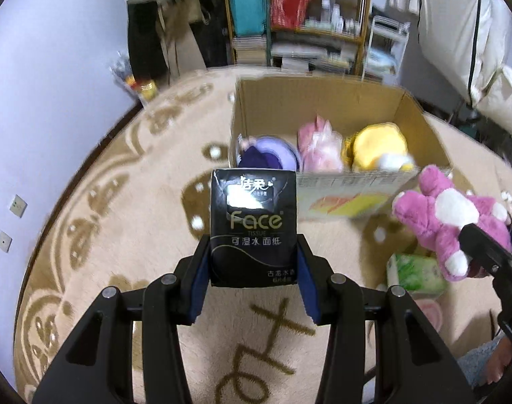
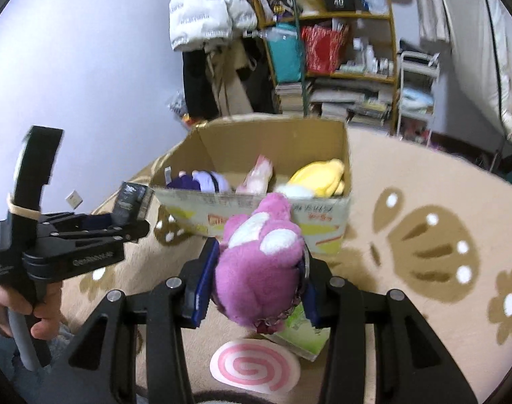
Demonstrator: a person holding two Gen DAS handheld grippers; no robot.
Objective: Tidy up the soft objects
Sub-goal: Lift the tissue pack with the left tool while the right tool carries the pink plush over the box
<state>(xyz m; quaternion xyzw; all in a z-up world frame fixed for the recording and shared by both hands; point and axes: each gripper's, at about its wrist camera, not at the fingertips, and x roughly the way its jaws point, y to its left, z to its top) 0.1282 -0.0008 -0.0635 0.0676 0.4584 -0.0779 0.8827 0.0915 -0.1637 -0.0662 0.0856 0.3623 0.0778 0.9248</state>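
Left gripper (image 1: pixel 254 266) clamps tissue pack (image 1: pixel 253 229), frame centre; right gripper (image 2: pixel 256 282) squeezes pink plush (image 2: pixel 261 262); both aimed at box (image 1: pixel 421 114) above, likely drop-off.

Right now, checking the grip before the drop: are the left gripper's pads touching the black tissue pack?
Touching. The left wrist view shows the left gripper with both blue pads pressed against the sides of the black tissue pack, held off the carpet.

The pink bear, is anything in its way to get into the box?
Nothing visible blocks it. The pink bear is held in the right gripper, just in front of the box. The box is open on top. Only its near wall stands between them, so the bear must go over that. There is bare floor behind the toys inside.
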